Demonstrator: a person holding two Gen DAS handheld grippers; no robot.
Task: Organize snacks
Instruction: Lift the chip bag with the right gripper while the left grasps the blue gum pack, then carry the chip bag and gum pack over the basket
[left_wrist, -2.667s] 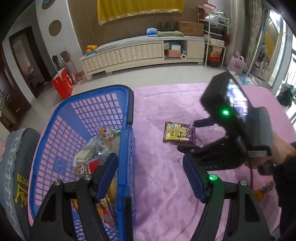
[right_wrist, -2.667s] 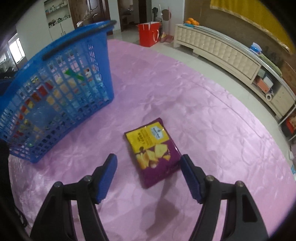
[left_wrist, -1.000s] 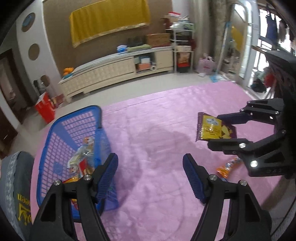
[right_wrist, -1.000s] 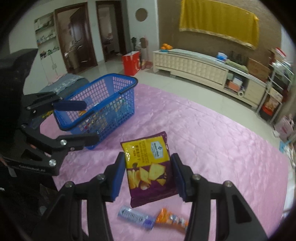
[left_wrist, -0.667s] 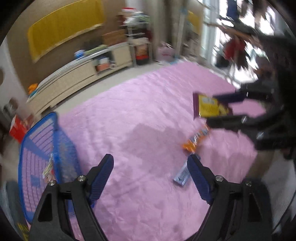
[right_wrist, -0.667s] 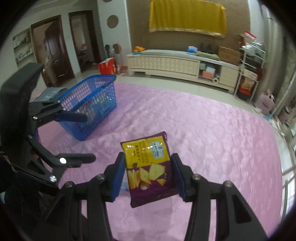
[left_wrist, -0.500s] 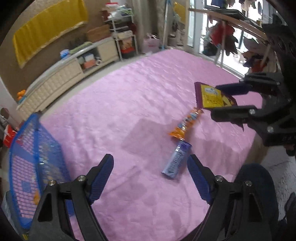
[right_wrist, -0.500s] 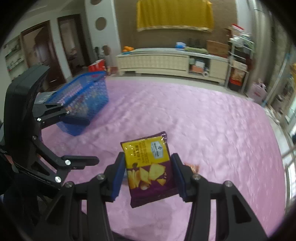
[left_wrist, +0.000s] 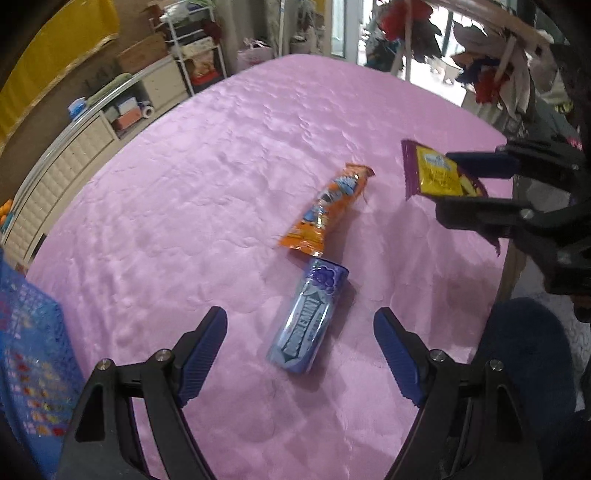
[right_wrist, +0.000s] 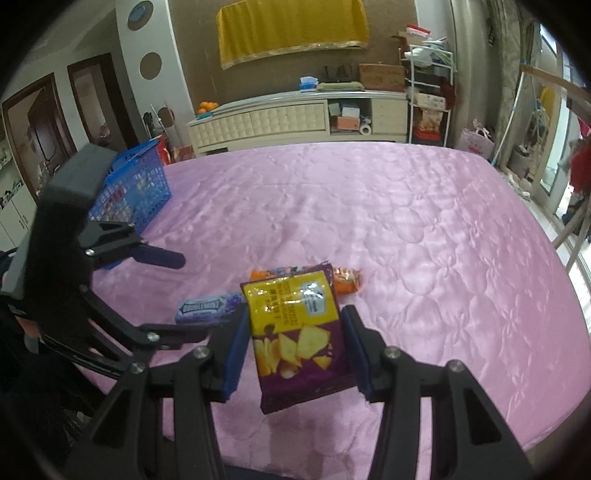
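Note:
My right gripper (right_wrist: 295, 347) is shut on a purple and yellow chip bag (right_wrist: 295, 332) and holds it above the pink cloth; it also shows in the left wrist view (left_wrist: 432, 175). My left gripper (left_wrist: 301, 345) is open and empty, its jaws to either side of a blue-purple gum pack (left_wrist: 308, 321) lying on the cloth. An orange snack packet (left_wrist: 328, 212) lies just beyond the gum. Both show in the right wrist view, the gum pack (right_wrist: 208, 307) and the orange packet (right_wrist: 345, 280) behind the chip bag. The blue basket (right_wrist: 136, 188) stands at the far left.
The pink quilted cloth (right_wrist: 406, 229) covers the whole table; its edge runs along the right and near sides. The basket's corner (left_wrist: 29, 350) is at the left edge of the left wrist view. A white cabinet (right_wrist: 280, 120) and shelves stand beyond the table.
Both grippers swung away from the basket toward the table's right end. The right gripper keeps the chip bag. The left gripper has come closer to the gum pack, now between its open jaws.

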